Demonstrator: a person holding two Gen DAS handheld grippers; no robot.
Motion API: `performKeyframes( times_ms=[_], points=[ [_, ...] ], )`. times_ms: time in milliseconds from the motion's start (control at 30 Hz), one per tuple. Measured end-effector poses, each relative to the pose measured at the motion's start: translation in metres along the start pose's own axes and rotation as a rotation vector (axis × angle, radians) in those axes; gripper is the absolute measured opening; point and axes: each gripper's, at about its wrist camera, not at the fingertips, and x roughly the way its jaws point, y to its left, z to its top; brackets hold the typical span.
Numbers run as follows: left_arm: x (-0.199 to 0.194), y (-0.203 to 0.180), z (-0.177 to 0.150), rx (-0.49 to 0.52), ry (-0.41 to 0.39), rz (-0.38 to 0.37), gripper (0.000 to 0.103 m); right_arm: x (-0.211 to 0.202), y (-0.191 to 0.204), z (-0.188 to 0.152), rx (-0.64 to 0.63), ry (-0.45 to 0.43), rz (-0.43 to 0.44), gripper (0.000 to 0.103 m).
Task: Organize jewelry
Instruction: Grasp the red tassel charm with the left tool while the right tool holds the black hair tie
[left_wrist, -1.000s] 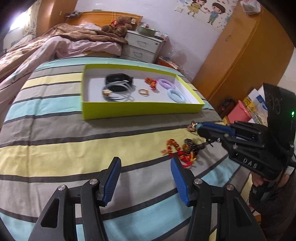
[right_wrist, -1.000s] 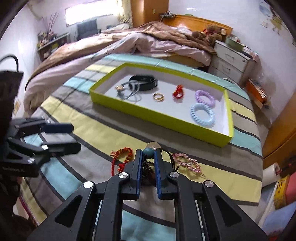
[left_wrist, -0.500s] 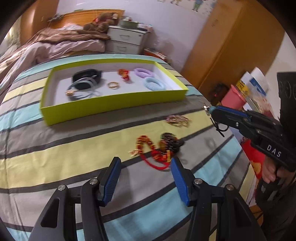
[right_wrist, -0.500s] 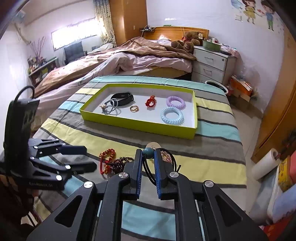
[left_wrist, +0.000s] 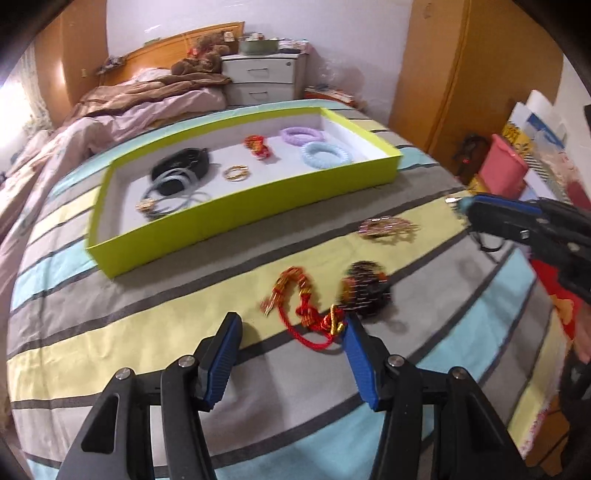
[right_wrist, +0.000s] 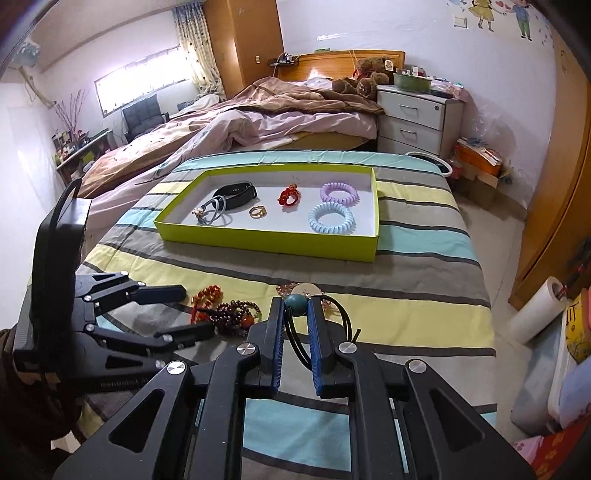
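Note:
My left gripper (left_wrist: 291, 334) is open, low over the striped bedspread, with nothing between its blue pads. Just past its tips lie a red cord bracelet (left_wrist: 306, 308) and a dark bead bracelet (left_wrist: 365, 290); a pink-gold bracelet (left_wrist: 388, 229) lies farther right. My right gripper (right_wrist: 295, 308) is shut on a black cord necklace at its teal bead (right_wrist: 296, 303) and holds it above the bed; the cord loops down beside the pads. The yellow-green tray (right_wrist: 266, 242) holds a black band, a grey cord, a gold ring, a red piece and two coil hair ties.
The bedspread's right edge (left_wrist: 532, 406) drops to a floor crowded with a pink box (left_wrist: 504, 171) and bags. A rumpled quilt (right_wrist: 258, 122) and a white nightstand (right_wrist: 417, 114) lie beyond the tray. A paper roll (right_wrist: 535, 310) stands on the floor.
The right gripper has carried the bead cord up and away from the pile of bracelets. The left gripper has swung round and closed in on the red bracelet, jaws unchanged.

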Motion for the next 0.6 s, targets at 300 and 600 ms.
performKeyframes(
  times_ms=[300, 600],
  points=[
    [0.001, 0.010, 0.004, -0.033, -0.012, 0.002, 0.055, -0.002, -0.005, -0.003, 0.014, -0.010, 0.005, 0.013],
    [0.009, 0.003, 0.010, -0.023, -0.024, 0.023, 0.052, -0.002, -0.005, -0.003, 0.018, -0.012, 0.011, 0.013]
  ],
)
